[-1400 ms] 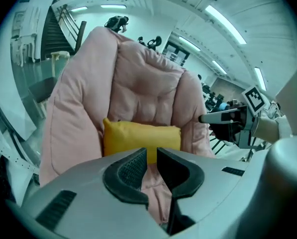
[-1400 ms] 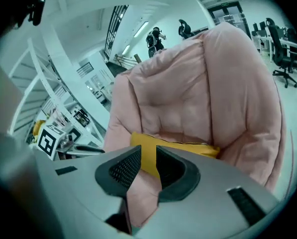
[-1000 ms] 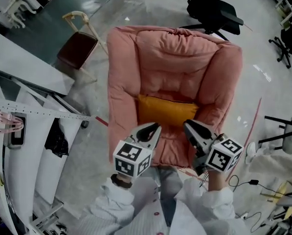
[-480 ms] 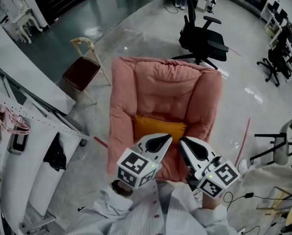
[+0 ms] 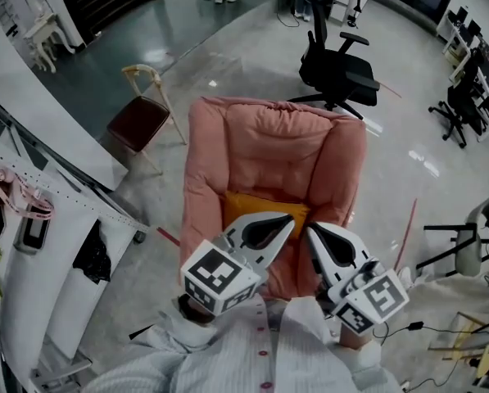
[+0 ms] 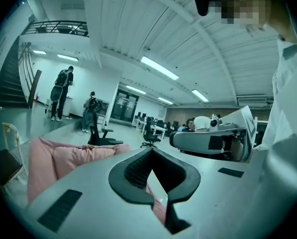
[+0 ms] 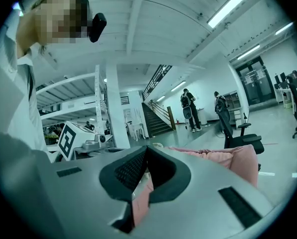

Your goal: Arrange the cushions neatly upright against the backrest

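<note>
An orange cushion (image 5: 260,207) stands upright on the seat of the pink armchair (image 5: 277,146), leaning against its backrest. Its lower edge is hidden behind my grippers. My left gripper (image 5: 288,220) hangs raised in front of the seat, shut and empty. Beside it, my right gripper (image 5: 311,232) is shut too; its jaws have just been closing with nothing between them. In the left gripper view the closed left gripper (image 6: 150,150) points level over the armchair's top edge (image 6: 73,156). The right gripper view shows the closed right gripper (image 7: 147,148) with the armchair (image 7: 223,158) beyond it.
A black office chair (image 5: 338,64) stands behind the armchair. A wooden chair with a dark red seat (image 5: 142,117) is at its left. White racks (image 5: 47,211) line the left side. Cables (image 5: 408,327) lie on the floor at the right. People stand far off.
Both grippers have risen from just over the seat's front edge toward the camera and their jaws have closed. The cushion has stayed against the backrest.
</note>
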A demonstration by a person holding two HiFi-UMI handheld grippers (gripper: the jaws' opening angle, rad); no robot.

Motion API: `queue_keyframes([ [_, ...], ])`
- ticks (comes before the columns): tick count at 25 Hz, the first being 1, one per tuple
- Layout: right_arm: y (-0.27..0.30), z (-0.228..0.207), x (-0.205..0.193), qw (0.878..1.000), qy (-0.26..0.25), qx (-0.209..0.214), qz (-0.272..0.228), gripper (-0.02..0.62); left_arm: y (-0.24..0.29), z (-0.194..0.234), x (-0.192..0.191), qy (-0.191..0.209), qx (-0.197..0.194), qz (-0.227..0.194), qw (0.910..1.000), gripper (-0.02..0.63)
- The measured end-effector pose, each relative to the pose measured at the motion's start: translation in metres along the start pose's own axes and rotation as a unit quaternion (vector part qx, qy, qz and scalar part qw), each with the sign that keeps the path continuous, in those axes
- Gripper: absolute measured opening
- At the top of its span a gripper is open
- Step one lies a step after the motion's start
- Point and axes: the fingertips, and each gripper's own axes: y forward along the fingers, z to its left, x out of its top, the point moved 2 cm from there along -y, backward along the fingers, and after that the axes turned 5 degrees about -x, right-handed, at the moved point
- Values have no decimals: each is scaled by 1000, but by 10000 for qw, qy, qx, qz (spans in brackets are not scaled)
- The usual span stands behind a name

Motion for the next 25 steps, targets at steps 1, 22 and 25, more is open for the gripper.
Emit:
queue_keyframes([
  [1,0,0,1,10000,2,14,3,14,0,0,3,21,-16,-29,10000,11],
  [22,7,3,4,9999,-60,14,137,12,-6,5,1,-5,1,-21,10000,11],
  [25,8,5,1,9999,-51,25,162,12,-9,5,0,5,35,-18,10000,11],
])
